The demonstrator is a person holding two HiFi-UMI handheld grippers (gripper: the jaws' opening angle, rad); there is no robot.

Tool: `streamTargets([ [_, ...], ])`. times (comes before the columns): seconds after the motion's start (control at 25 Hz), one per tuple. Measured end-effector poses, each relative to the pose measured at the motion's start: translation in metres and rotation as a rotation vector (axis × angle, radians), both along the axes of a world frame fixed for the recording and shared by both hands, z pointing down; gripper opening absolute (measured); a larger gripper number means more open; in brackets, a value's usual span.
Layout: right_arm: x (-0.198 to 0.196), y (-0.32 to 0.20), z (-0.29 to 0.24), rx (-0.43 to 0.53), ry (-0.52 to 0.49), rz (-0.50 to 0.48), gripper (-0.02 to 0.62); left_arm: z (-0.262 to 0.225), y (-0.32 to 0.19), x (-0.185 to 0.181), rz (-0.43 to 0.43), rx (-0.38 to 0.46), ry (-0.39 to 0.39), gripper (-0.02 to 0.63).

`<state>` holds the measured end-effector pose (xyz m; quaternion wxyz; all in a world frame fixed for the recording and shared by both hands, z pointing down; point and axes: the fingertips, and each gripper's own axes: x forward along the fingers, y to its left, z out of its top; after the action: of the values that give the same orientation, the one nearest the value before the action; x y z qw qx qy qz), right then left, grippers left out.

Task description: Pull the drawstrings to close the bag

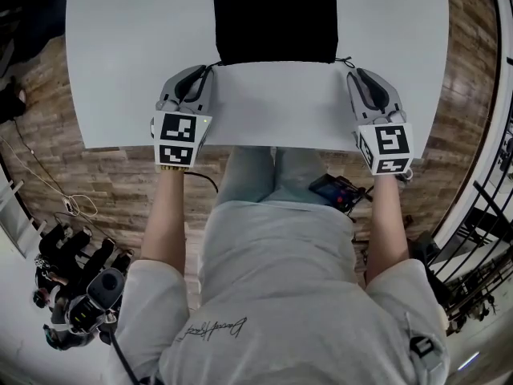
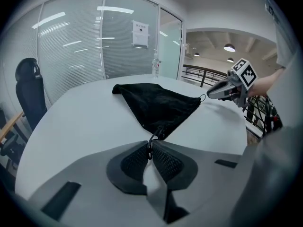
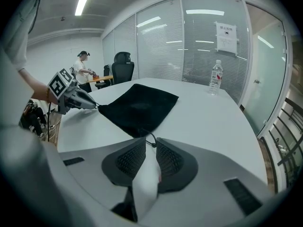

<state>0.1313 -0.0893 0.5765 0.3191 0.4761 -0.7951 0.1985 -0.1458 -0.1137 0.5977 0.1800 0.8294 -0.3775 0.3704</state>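
A flat black drawstring bag (image 1: 276,18) lies on the white table (image 1: 128,54), mouth toward me. My left gripper (image 1: 207,72) is at the bag's near left corner. In the left gripper view its pads (image 2: 165,162) are shut on the thin black drawstring (image 2: 152,144) running out of the bag (image 2: 156,105). My right gripper (image 1: 351,70) is at the near right corner. Its jaws (image 3: 150,143) stand slightly apart, and the other cord's knotted end (image 3: 153,145) lies between the tips without being pinched. Each gripper shows across the bag in the other's view: right gripper (image 2: 210,95), left gripper (image 3: 94,106).
A water bottle (image 3: 215,78) stands far back on the table. The table's near edge (image 1: 272,144) runs just behind the grippers. A black office chair (image 2: 28,89) and glass partitions stand beyond the table, a person (image 3: 84,67) far off, and a railing (image 1: 489,215) to my right.
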Motion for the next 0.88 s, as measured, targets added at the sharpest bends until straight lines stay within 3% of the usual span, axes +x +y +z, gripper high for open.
streamTargets([
  [0.28,0.0,-0.003,-0.002,0.001,-0.012,0.002,0.086,0.001,-0.001,0.001,0.007,-0.002,0.002,0.063],
  [0.52,0.001,-0.001,0.0,-0.005,-0.016,0.006,0.086,-0.007,-0.005,-0.001,-0.022,0.022,0.024,0.061],
  [0.88,0.001,0.001,0.001,0.002,0.007,0.001,0.086,0.006,-0.014,-0.003,-0.062,0.026,-0.007,0.043],
])
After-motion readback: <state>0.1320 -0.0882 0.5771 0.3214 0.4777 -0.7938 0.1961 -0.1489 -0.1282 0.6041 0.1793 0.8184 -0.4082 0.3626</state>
